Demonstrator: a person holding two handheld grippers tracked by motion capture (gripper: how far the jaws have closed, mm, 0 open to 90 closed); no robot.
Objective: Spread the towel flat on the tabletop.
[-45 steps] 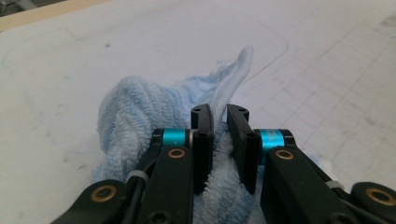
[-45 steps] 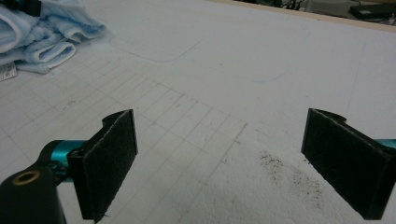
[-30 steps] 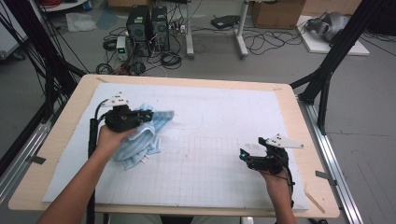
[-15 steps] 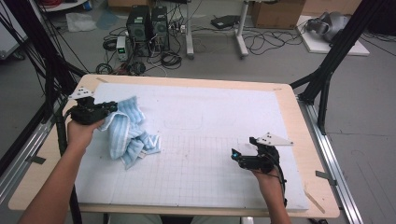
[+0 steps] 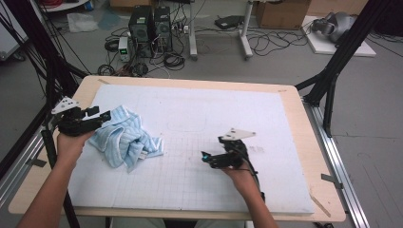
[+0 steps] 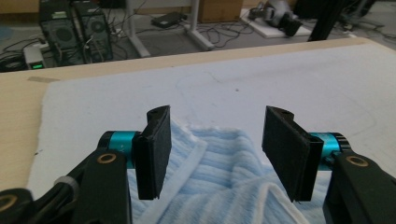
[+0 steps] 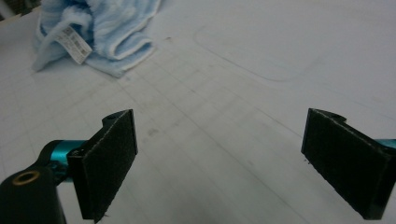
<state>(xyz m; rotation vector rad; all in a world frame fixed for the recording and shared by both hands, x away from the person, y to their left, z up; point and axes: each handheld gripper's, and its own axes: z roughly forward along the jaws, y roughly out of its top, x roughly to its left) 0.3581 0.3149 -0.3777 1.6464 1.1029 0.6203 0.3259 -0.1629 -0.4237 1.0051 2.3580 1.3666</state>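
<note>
Your left gripper has just been opening; its jaws stand spread over the crumpled blue towel at the mat's left, gripping nothing. Your right gripper, jaws spread and empty, points toward it. Next, I judge, pinch separate towel edges

Left tool: at the far left, pointing right, jaws apart and just been opening, nothing pressed between them.
Right tool: near centre, pointing left, jaws wide apart.
Forearms: both reach in from the near edge.
</note>
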